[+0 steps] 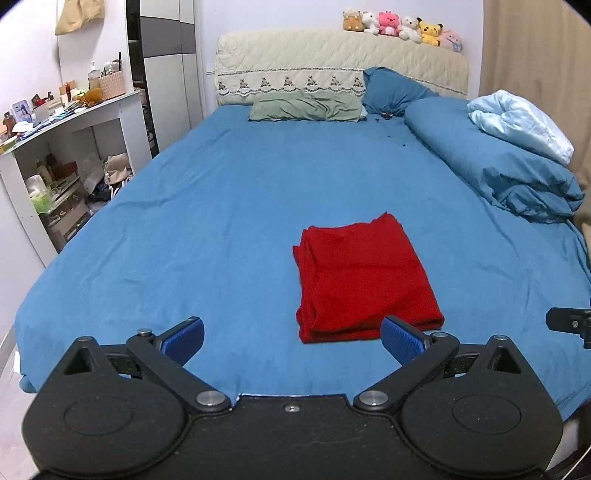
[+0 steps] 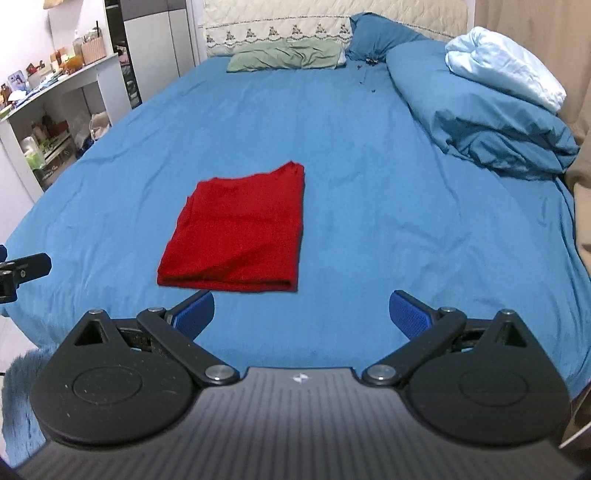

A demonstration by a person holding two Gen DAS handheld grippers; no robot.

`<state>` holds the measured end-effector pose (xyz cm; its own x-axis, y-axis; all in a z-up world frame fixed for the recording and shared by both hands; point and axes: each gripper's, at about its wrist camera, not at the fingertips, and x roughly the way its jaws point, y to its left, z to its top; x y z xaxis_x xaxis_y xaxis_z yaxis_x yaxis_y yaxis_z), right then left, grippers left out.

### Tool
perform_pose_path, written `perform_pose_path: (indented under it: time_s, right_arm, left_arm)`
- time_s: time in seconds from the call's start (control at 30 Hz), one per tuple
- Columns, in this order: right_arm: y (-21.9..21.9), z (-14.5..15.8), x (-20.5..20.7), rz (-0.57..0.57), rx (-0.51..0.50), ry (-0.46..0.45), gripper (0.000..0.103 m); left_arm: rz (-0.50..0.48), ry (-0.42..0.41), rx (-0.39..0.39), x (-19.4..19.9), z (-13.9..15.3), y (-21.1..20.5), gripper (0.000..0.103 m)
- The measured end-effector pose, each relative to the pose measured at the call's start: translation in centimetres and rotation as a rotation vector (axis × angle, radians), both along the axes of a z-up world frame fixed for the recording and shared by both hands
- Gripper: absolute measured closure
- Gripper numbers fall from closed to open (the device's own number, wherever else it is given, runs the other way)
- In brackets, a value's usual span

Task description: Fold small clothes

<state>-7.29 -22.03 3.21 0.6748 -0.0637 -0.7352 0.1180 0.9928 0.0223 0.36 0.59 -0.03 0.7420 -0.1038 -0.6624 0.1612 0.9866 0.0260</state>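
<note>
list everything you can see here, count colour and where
folded garment: 1, red, flat on the near middle of the bed
bed sheet: 1, blue, over the mattress
pillow: 1, green, at the headboard
pillow: 1, blue, beside the green one
duvet: 1, blue, bunched along the right edge
blanket: 1, pale blue, on the duvet
plush toys: 6, mixed colours, atop the headboard
shelf unit: 1, white, cluttered, left of the bed
left claw: open, empty
right claw: open, empty
</note>
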Motion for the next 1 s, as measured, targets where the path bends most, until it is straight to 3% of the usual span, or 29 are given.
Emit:
perform_pose_path:
  time_s: [1.0]
  right_arm:
    - [0.1,0.1,-1.1,-0.014,0.006,-0.005,0.000]
  left_arm:
    - [-0.012,-0.025,-0.004,-1.6,0.4,-0.3,0.000]
